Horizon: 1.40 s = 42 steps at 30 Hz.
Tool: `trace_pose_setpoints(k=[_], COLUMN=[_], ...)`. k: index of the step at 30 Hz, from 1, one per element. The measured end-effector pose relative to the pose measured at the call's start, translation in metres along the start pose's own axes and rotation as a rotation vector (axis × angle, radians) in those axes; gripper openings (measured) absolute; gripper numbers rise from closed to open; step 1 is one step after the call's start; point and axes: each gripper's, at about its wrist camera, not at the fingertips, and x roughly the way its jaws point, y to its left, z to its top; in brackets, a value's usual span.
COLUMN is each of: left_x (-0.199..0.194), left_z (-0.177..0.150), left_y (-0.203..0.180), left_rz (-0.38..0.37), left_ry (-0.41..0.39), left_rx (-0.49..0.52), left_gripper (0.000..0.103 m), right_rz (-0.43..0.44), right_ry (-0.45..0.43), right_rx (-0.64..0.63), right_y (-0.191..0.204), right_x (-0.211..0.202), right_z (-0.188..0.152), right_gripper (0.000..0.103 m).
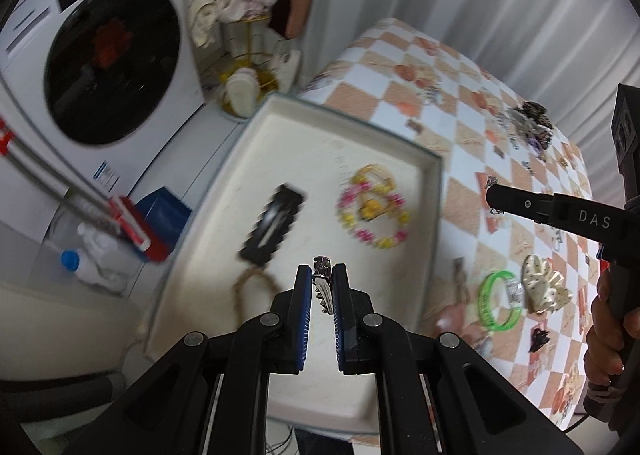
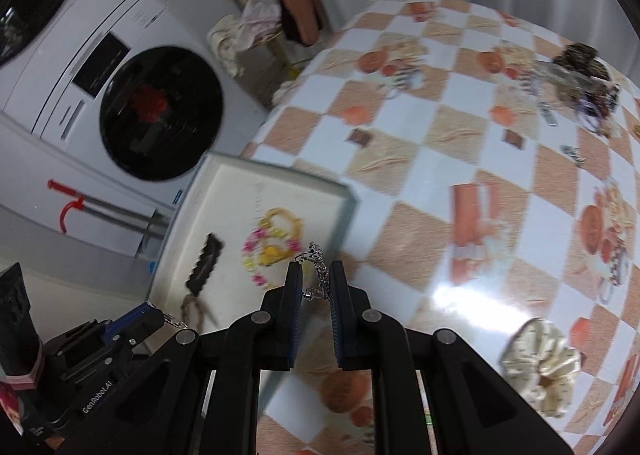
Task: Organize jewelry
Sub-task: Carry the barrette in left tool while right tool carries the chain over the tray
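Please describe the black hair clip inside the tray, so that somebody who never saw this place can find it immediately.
Find the shallow white tray at the edge of the checkered table. Inside it lie a colourful beaded bracelet, a loop of brown cord and the black hair clip, left of the bracelet. It is the only black, long rectangular piece with jagged edges.
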Motion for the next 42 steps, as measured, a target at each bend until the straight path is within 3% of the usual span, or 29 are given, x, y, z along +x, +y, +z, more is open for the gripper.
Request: trace_pose_setpoints(k=[14,29,42], left_x=[0.025,0.056,0.062], left_z=[-0.033,-0.029,-0.026], left_y=[0.054,0.054,0.049], left_rz=[0.066,0.125,0.169], left_ry=[0.079,0.117,0.148], left_rx=[-0.064,-0.032,-0.006], left_gripper=[0.015,0.015,0.015], right_rz=[0.045,0.002,0.005], right_ry=[0.137,0.217,0.234], right_rx=[-0.081,-0.064,-0.045], right_y=[0.061,0.056,0.058], right_x=[0.059,0.101,0.106], right_z=[-0.033,-0.049,-0.050], right_gripper=[0.014,0.014,0.016])
